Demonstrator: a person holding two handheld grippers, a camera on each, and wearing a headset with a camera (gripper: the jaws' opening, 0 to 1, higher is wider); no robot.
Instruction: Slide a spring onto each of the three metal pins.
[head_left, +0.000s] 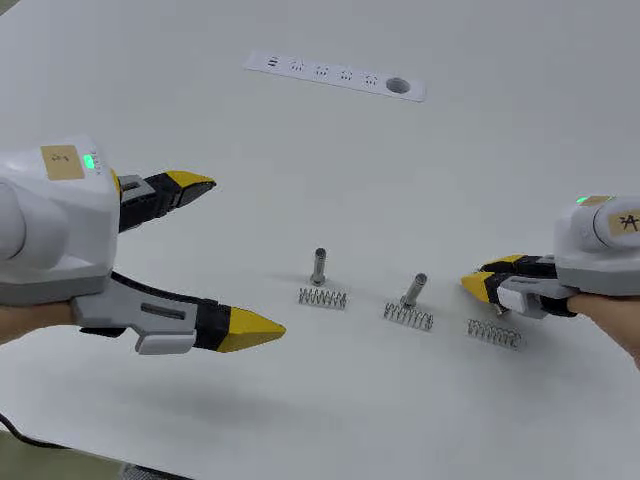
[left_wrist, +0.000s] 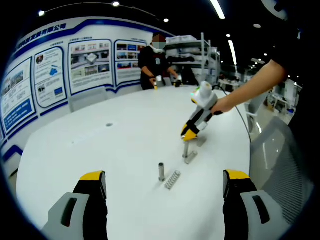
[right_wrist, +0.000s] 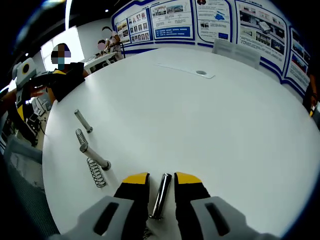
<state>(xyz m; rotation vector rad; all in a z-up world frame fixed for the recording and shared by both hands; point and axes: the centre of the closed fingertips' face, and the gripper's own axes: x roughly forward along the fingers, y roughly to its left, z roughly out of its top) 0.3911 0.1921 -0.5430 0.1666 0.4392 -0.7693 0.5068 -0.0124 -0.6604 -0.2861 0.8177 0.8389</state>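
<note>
Where the white workbench (head_left: 420, 160) spreads out under the headset camera, the left gripper (head_left: 225, 255), a white body with black jaws tipped in yellow, is held low at the person's left side. It points across the bench toward the parts, its two jaws spread wide with nothing between them. The right gripper (head_left: 478, 283), of the same make, comes in from the far right, held by a bare hand (head_left: 612, 318). In the left gripper view the forearm stretches out behind it and the gripper slants down, so that its tips are close over the surface. Its jaws are drawn close together and pinch a short grey metal pin (right_wrist: 161, 194), which in the right gripper view runs lengthwise between the yellow tips. Two more grey metal pins stand on end on the bench between the grippers: the left pin (head_left: 318, 265), and the middle pin (head_left: 413, 290), nearer the right gripper. Three small coiled steel springs lie flat in a row, loose beside the pins. The first spring (head_left: 322, 297) is just in front of the left pin, the second spring (head_left: 408, 317) just in front of the middle pin, and the third spring (head_left: 494, 334) just below the right gripper's tips. Farther off on the bench lies a long white power strip (head_left: 335, 75).
</note>
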